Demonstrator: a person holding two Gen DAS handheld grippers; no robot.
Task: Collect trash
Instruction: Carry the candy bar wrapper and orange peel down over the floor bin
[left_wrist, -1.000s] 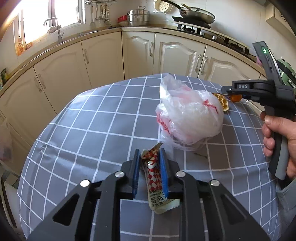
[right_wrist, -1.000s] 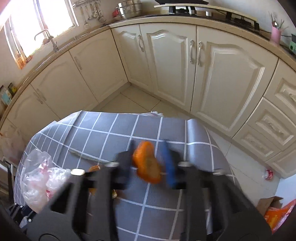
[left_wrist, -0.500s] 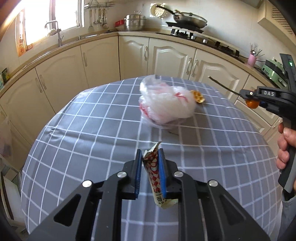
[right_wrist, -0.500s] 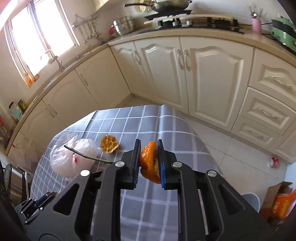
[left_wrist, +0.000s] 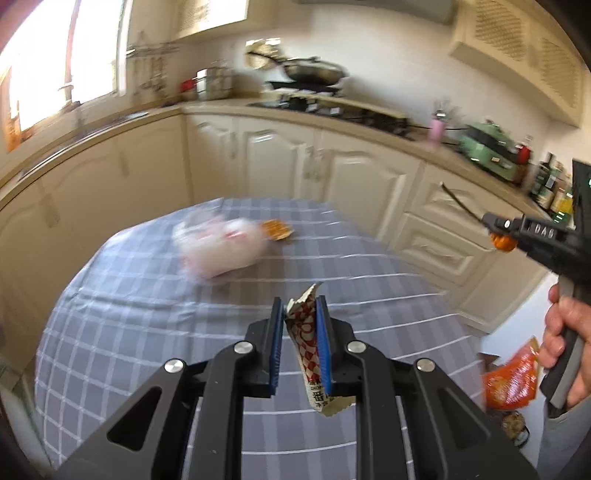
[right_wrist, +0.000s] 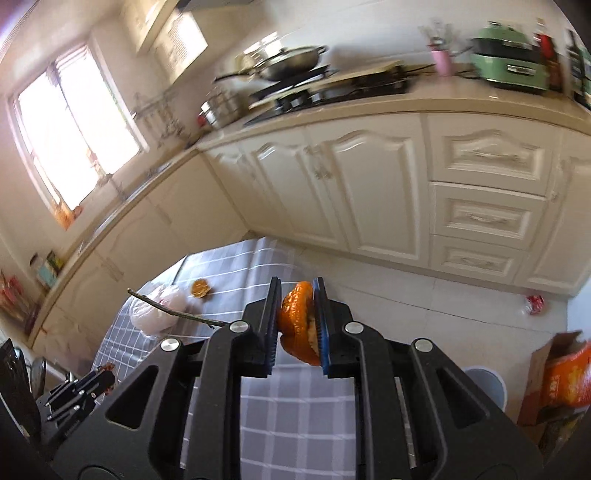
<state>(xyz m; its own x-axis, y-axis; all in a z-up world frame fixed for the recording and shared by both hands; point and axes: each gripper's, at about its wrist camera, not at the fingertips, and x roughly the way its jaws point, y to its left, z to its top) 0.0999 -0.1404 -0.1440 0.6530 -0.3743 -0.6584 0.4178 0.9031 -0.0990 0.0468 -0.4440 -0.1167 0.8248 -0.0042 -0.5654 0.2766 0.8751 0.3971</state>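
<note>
Left wrist view shows the left gripper (left_wrist: 299, 339) nearly closed, its blue pads pinching a crumpled red-and-white snack wrapper (left_wrist: 310, 347) that sticks up above and hangs down below the jaws, lifted clear of the grey checked tablecloth (left_wrist: 147, 332). At the right edge of that frame a hand (left_wrist: 565, 347) carries the right gripper (right_wrist: 297, 321), which in its own view is clamped on a curl of orange peel (right_wrist: 299, 321), with a thin twig (right_wrist: 173, 312) jutting out to the left of its jaws (how the twig is caught I cannot tell). Both tools look loaded, so I'd judge this the carrying step: each piece on its way to a bin. The next move calls for bringing them over a receptacle and opening the jaws there; a pale round bin (right_wrist: 487, 384) shows at lower right of the right wrist view, its inside hidden, beside an orange printed bag (right_wrist: 569, 380) in a cardboard box. Left on the table, centre-left of the left view, are a knotted white plastic bag (left_wrist: 221, 251), contents blurred, and another piece of peel (left_wrist: 277, 229) just beside it.
</note>
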